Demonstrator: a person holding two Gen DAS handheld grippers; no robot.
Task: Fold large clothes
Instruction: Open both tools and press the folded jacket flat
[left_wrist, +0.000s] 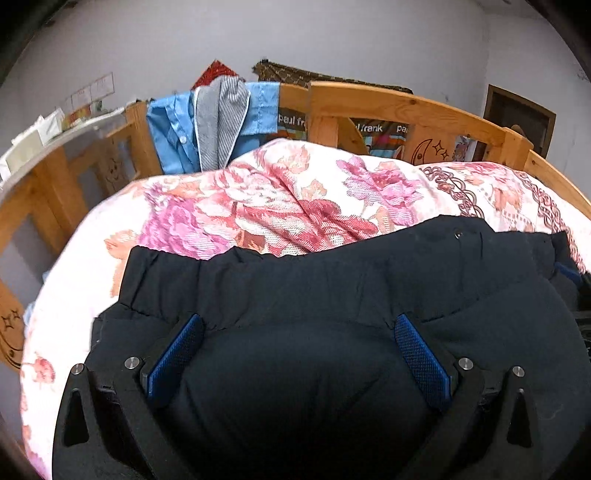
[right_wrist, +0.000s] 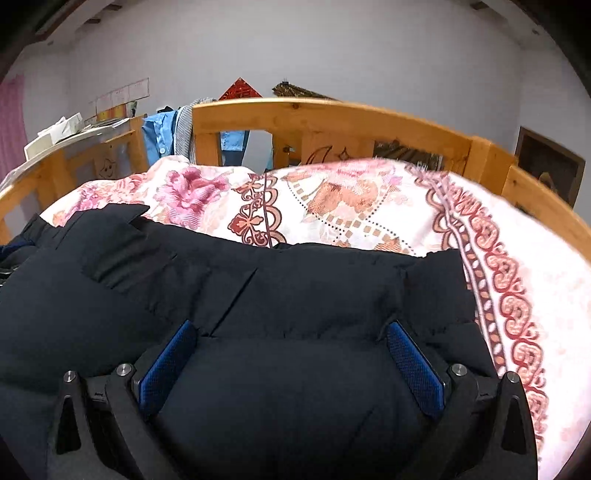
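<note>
A dark navy padded jacket (left_wrist: 314, 295) lies spread across the bed, puffy and quilted, with stitched seams and a gathered hem along its far edge. It rests on a floral quilt (left_wrist: 280, 199) of pink and red blooms. The left claw (left_wrist: 299, 325) stands wide open above the padding, blue pads (left_wrist: 173, 354) apart, gripping nothing; the right claw (right_wrist: 291, 332) is likewise spread wide and empty over the jacket (its pads (right_wrist: 413, 365) sit clear of the cloth). The left view alone shows a snap button (left_wrist: 458, 233); the right view shows a pointed collar flap (right_wrist: 110, 221). A wooden bed rail (right_wrist: 332, 114) bounds the quilt, with a blue shirt (left_wrist: 173, 133) draped over it.
</note>
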